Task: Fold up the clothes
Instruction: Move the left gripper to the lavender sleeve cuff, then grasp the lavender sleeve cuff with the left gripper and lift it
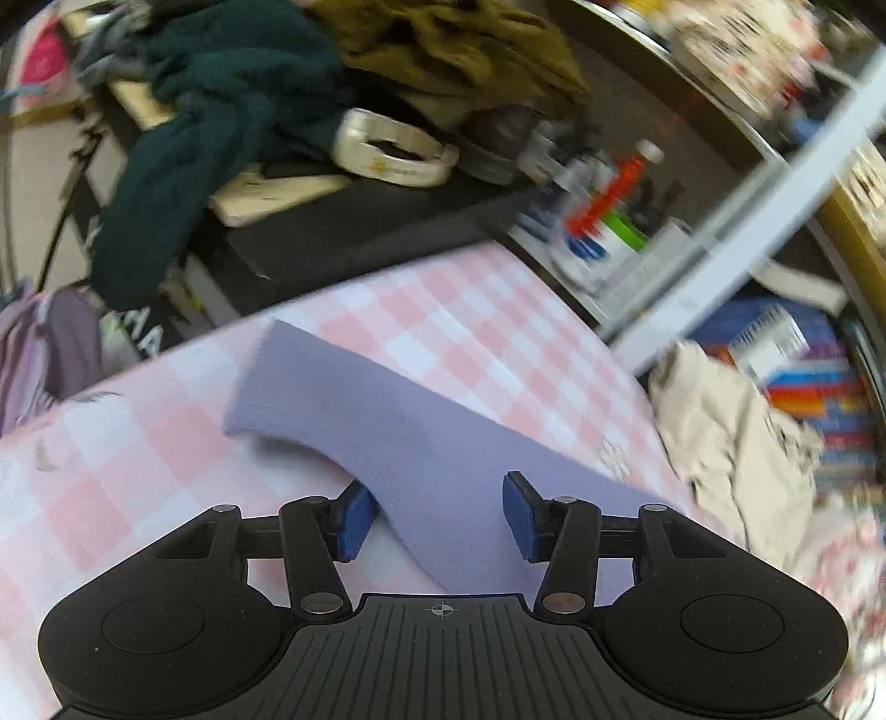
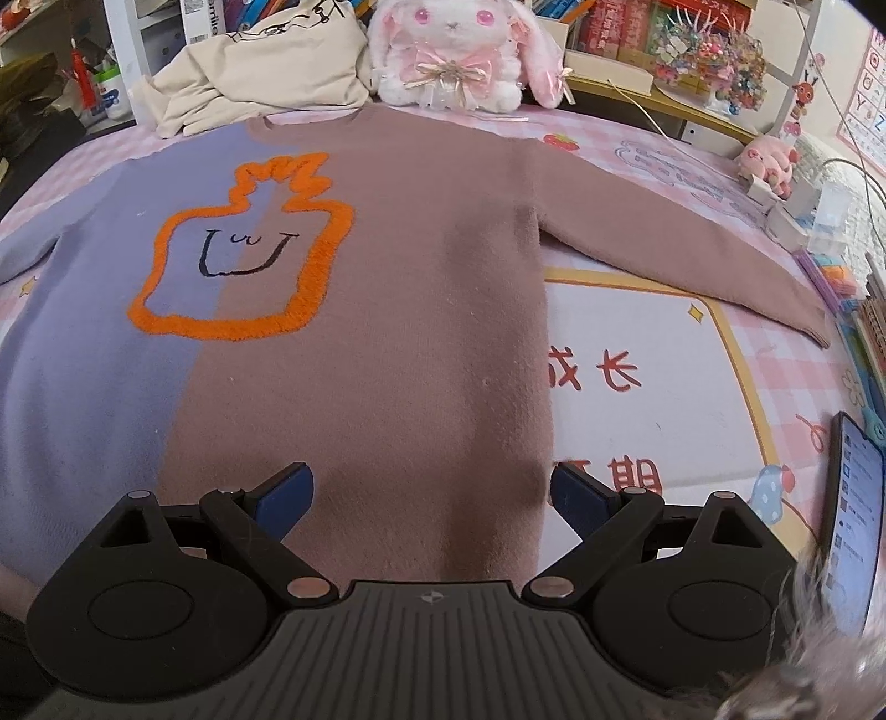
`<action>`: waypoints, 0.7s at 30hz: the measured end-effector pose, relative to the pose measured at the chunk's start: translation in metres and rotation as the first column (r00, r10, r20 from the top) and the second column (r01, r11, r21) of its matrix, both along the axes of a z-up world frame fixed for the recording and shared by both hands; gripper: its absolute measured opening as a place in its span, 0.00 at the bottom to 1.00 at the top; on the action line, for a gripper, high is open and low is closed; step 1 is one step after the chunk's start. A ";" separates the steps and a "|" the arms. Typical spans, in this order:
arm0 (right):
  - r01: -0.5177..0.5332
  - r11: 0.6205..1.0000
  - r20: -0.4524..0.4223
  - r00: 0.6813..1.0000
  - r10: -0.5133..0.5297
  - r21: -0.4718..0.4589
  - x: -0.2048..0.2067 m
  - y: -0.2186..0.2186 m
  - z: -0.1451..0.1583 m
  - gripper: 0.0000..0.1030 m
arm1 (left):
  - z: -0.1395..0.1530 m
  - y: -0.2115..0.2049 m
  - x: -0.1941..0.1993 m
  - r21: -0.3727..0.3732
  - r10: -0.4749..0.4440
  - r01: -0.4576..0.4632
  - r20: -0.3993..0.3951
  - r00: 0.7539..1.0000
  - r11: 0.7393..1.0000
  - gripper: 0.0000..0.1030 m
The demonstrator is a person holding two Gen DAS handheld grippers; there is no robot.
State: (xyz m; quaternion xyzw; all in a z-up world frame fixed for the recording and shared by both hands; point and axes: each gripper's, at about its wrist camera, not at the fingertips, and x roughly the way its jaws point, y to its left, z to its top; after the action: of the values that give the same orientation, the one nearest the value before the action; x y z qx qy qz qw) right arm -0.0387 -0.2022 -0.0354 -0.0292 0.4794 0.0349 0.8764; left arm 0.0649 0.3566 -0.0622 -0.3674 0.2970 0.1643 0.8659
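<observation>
Two-tone sweater (image 2: pixel 354 310) spread flat, front up, on a bed (image 2: pixel 664 387) with pink checked cover; lilac on one half, dusty brown on the other, orange outlined smiling figure on the chest. Neckline toward the bed's far edge, beside a cream garment (image 2: pixel 260 77) and a white plush rabbit (image 2: pixel 454 50). Brown sleeve (image 2: pixel 681 255) stretched toward the bed's right edge, near a phone (image 2: pixel 855 520).

Right tongs (image 2: pixel 432 493) apart, above the brown hem, gripping nothing.

Left tongs (image 1: pixel 437 515) half apart, straddling the lilac sleeve (image 1: pixel 387 426), pads (image 1: pixel 354 520) not pressing it; cuff pointing toward the bed's far left edge.
</observation>
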 end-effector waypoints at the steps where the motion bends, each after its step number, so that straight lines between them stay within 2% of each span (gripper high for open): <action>1: 0.003 1.000 -0.003 1.000 -0.003 0.000 -0.001 -0.001 0.000 0.90 | -0.001 0.006 -0.002 -0.012 0.022 -0.022 0.001 1.000 1.000 0.46; 6: 0.026 1.000 -0.016 1.000 -0.026 -0.003 -0.005 -0.008 0.000 0.90 | -0.006 0.027 -0.008 -0.088 0.091 -0.088 0.029 0.995 0.992 0.46; 10: 0.040 0.999 -0.019 0.999 -0.040 -0.010 -0.008 -0.014 0.000 0.90 | -0.009 0.030 -0.008 -0.104 0.139 -0.136 0.020 0.990 0.985 0.28; 13: 0.049 0.999 -0.017 0.999 -0.049 -0.011 -0.012 -0.017 -0.001 0.90 | -0.014 0.033 -0.009 -0.120 0.168 -0.166 0.007 0.986 0.979 0.05; 14: 0.055 0.998 -0.016 0.998 -0.055 -0.009 -0.013 -0.019 -0.001 0.90 | -0.015 0.034 -0.010 -0.126 0.178 -0.176 0.003 0.984 0.976 0.04; 17: 0.073 0.997 -0.012 0.997 -0.073 -0.004 -0.015 -0.024 -0.001 0.90 | -0.012 0.029 -0.009 -0.095 0.178 -0.178 -0.005 0.984 0.980 0.03; 21: 0.079 0.997 -0.002 0.997 -0.079 0.007 -0.015 -0.031 0.001 0.90 | 0.011 0.005 -0.004 -0.013 0.116 -0.115 0.052 0.992 0.993 0.03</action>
State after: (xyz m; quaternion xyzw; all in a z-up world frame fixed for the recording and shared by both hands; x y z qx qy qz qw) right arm -0.0537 -0.2332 -0.0347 -0.0074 0.4807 0.0021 0.8769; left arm 0.0613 0.3621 -0.0511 -0.3925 0.2530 0.2029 0.8607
